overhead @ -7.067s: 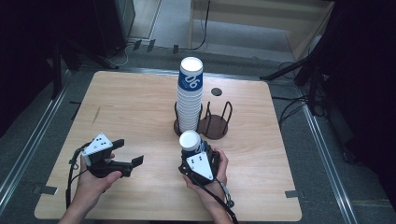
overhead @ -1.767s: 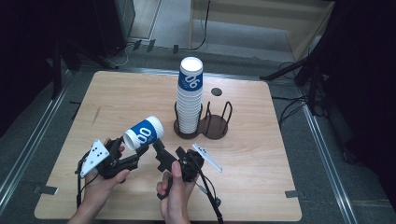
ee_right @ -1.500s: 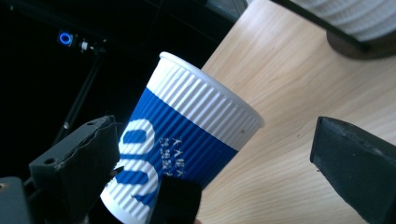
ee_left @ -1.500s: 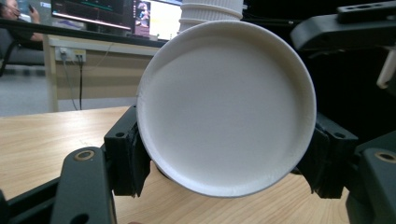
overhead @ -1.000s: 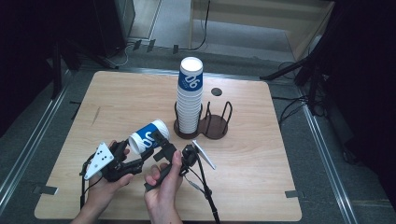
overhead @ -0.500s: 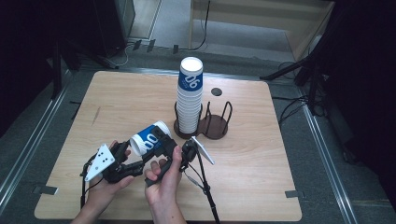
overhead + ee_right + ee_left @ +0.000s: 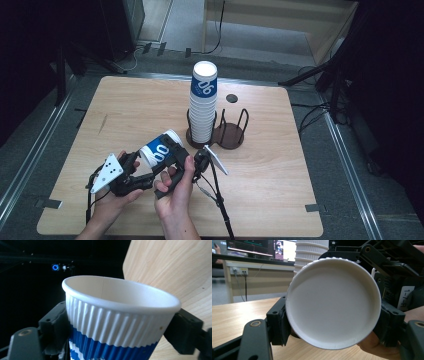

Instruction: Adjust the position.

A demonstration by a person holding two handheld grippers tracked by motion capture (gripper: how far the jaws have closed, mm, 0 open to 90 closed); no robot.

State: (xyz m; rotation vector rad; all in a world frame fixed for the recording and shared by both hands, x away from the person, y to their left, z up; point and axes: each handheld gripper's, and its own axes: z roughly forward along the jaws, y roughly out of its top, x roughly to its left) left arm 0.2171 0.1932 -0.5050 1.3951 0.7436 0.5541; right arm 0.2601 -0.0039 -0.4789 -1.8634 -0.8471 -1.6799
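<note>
cup point(image 7: 161, 149) is tilted in the air over the near-left of the table point(image 7: 125, 107), held at both ends. left gripper point(image 7: 136, 172) pinches the base end; in the left gripper view the white bottom point(image 7: 332, 302) sits between its jaws. right gripper point(image 7: 175, 152) has just been closing and now its jaws press the ribbed wall point(image 7: 110, 325) just under the rim.

risks: two grips on thin paper, so a hard squeeze or a twist between the hands may crush or crease the wall. if one grip lets go before the other is firm, the cup drops or rolls. a pull could also drag out a nested cup, cannot tell if there is one inside.

vs earlier: a second ago the right jaws stood spread beside the cup, now they are on it. about seven seconds ago the cup stood upright in the right gripper near the stack point(image 7: 203, 107) and rack point(image 7: 231, 131), left gripper empty. stack and rack unchanged.
</note>
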